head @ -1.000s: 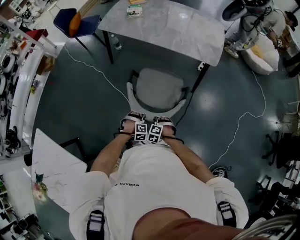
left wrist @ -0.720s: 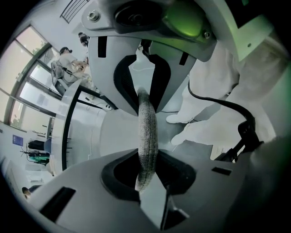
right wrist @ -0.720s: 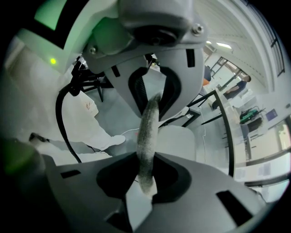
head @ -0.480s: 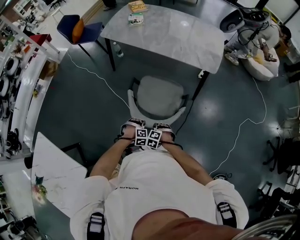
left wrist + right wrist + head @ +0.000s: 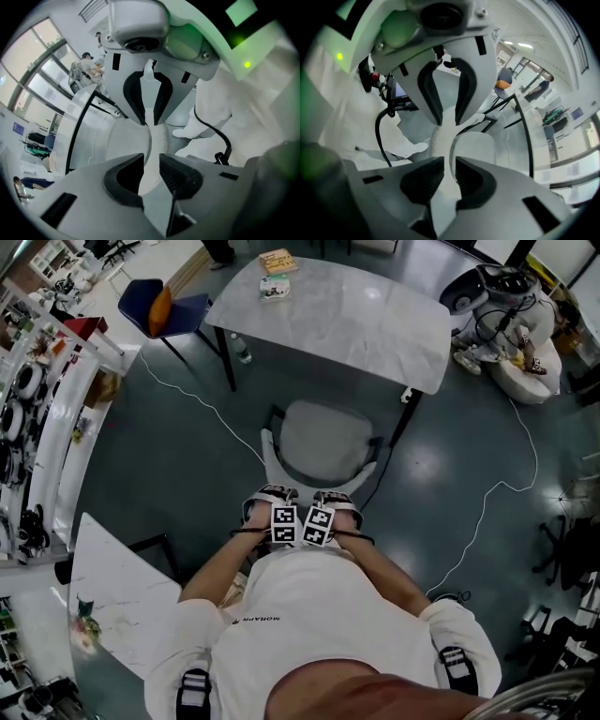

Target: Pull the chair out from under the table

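Note:
The grey-seated chair (image 5: 328, 439) stands just clear of the marble table (image 5: 356, 324), its seat fully visible. Its white curved backrest (image 5: 274, 457) faces me. My left gripper (image 5: 278, 491) and right gripper (image 5: 330, 495) sit side by side on the backrest's top rim, pointing steeply down. In the left gripper view the white backrest edge (image 5: 157, 138) runs between the pads of the left gripper (image 5: 151, 171), whose jaws have just been opening slightly. In the right gripper view the backrest (image 5: 440, 136) fills the gap of the right gripper (image 5: 450, 176), whose jaws have just been closing.
A blue chair (image 5: 164, 306) stands left of the table, a bottle (image 5: 242, 351) on the floor by the table leg. Books (image 5: 277, 261) lie on the table's far end. A white cable (image 5: 487, 512) trails right. Another white table (image 5: 112, 587) is at my left.
Both grippers stay on the backrest rim, and the whole scene has slid slightly down the head view. The chair keeps about the same gap from the table.

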`<act>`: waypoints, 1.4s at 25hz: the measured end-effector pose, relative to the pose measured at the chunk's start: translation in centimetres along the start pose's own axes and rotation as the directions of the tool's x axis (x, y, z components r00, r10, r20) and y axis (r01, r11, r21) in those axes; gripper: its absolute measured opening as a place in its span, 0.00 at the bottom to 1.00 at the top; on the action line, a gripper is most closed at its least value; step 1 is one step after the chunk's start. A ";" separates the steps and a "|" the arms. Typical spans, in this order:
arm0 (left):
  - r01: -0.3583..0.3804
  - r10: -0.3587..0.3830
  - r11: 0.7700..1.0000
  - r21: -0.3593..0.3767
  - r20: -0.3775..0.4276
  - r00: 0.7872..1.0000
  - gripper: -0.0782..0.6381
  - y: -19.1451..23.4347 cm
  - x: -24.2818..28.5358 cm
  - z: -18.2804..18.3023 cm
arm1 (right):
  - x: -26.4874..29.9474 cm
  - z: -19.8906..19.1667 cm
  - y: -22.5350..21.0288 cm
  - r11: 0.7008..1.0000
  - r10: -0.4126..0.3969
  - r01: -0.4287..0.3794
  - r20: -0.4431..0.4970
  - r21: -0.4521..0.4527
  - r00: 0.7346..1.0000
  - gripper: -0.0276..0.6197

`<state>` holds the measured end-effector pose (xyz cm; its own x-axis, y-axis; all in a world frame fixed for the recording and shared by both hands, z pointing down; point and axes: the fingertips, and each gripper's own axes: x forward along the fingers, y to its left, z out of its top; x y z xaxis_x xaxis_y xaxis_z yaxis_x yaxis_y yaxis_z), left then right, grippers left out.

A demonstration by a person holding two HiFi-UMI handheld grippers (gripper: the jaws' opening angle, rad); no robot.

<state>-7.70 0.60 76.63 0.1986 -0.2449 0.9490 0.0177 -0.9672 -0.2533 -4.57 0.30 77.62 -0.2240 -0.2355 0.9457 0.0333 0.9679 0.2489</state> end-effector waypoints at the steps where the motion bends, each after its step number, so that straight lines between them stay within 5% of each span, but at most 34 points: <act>1: -0.002 0.002 1.000 -0.020 0.011 1.000 0.26 0.5 -0.6 0.2 | -0.8 0.4 -0.7 1.000 -0.017 0.016 0.016 0.009 1.000 0.17; 7: -0.040 0.044 0.989 -0.144 0.026 0.999 0.19 3.4 -3.4 0.5 | -4.3 1.6 -3.7 0.993 -0.067 0.057 0.092 0.104 0.994 0.10; 12: -0.118 0.141 0.951 -0.286 0.063 0.988 0.12 6.4 -6.3 0.7 | -7.3 1.9 -6.0 0.969 -0.128 0.083 0.184 0.235 0.975 0.06; 19: -0.181 0.328 0.805 -0.565 0.169 0.930 0.11 11.8 -12.3 2.5 | -12.9 2.2 -11.4 0.879 -0.259 0.080 0.329 0.470 0.908 0.06; 23: -0.244 0.433 0.746 -0.620 0.173 0.884 0.11 14.0 -15.3 2.8 | -16.0 2.5 -13.8 0.819 -0.337 0.060 0.393 0.571 0.855 0.06; 31: -0.219 0.575 0.621 -0.753 0.248 0.780 0.11 17.1 -21.0 4.8 | -22.3 2.8 -17.5 0.688 -0.530 0.058 0.446 0.723 0.721 0.06; 35: -0.184 0.667 0.522 -0.833 0.265 0.697 0.11 19.0 -24.0 5.1 | -25.1 2.9 -19.5 0.619 -0.596 0.021 0.452 0.785 0.664 0.06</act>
<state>-7.09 -11.58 48.12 0.4094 -0.7979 0.4424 -0.8432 -0.5161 -0.1505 -2.40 -12.39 48.45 -0.6088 -0.6936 0.3851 -0.7489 0.6627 0.0097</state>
